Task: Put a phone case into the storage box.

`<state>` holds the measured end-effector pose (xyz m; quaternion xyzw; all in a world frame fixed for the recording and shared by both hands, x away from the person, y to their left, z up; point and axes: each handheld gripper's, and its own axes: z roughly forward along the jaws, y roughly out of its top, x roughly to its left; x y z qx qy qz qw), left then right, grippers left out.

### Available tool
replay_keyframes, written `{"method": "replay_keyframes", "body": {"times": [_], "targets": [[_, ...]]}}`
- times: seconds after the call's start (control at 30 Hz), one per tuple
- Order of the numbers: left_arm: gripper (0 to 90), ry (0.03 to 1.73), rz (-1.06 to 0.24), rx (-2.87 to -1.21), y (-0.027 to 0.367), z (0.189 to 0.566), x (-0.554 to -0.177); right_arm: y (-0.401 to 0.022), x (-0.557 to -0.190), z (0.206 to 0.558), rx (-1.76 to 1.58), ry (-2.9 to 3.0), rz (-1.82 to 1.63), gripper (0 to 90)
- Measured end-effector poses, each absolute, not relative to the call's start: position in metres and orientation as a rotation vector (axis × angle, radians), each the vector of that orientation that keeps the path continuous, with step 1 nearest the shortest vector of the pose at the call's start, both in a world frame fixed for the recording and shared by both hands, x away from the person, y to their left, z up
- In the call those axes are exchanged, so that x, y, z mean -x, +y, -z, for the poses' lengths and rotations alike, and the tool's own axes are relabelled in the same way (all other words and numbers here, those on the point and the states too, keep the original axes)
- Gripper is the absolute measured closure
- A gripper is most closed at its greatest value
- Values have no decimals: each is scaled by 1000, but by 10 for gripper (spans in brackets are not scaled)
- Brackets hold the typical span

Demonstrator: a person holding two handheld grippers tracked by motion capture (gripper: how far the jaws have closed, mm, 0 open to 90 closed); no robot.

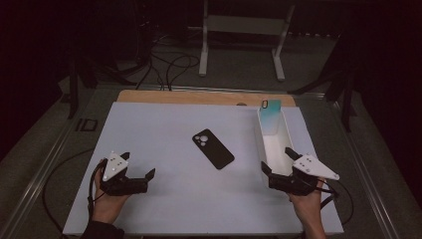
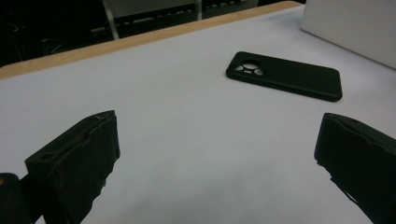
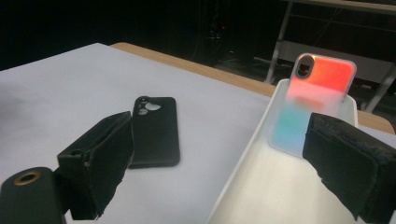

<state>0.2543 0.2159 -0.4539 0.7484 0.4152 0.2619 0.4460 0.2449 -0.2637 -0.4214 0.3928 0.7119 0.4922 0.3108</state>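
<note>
A black phone case [image 1: 213,148] lies flat, camera cutouts up, in the middle of the white table top [image 1: 164,134]; it also lies ahead in the left gripper view [image 2: 285,76] and the right gripper view [image 3: 154,130]. A translucent case [image 1: 270,115], teal to red [image 3: 314,100], leans upright at the far end of a long white tray [image 1: 286,137]. My left gripper [image 1: 137,165] is open near the front left, empty. My right gripper [image 1: 277,159] is open at the tray's near end, one jaw over the tray [image 3: 243,172], nothing held.
A bare wooden strip [image 1: 199,97] runs along the table's far edge. Beyond it stand a white metal frame [image 1: 244,35] and cables on a dark floor. The tray wall [image 2: 355,28] rises at the far right of the left gripper view.
</note>
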Motion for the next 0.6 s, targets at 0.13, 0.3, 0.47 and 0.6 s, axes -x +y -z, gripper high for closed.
{"method": "replay_keyframes", "body": {"times": [0.13,0.3,0.47,0.6], "targets": [[4,991,-655,-1860,210,441,-261,-266,-241,425,-1041,1869,-1287,90],[4,939,-664,-1885,199,427,-269,-271,-236,431,-1041,1850,-1295,90],[4,895,-655,-1903,187,417,-277,-271,-231,439,-1031,1852,-1284,90],[4,872,-640,-1912,179,411,-285,-273,-227,441,-1030,1839,-1309,90]]}}
